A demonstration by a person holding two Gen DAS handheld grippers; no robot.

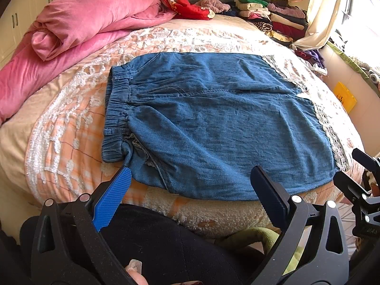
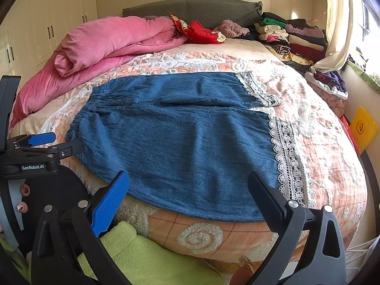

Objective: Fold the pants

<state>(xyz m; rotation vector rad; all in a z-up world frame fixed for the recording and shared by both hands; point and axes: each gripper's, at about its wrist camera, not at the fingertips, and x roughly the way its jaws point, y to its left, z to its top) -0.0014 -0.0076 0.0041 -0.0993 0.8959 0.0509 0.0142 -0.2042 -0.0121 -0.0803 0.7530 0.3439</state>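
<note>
Blue denim pants [image 1: 209,118] lie spread flat on the peach patterned bedspread [image 1: 71,128], elastic waistband [image 1: 116,114] toward the pink quilt [image 1: 78,28], lace-trimmed cuffs [image 2: 287,156] toward the window side. I see my left gripper [image 1: 192,190] with fingers spread wide at the near edge by the waistband, holding nothing. My right gripper [image 2: 190,194] gapes wide too, over the near leg's hem edge.
</note>
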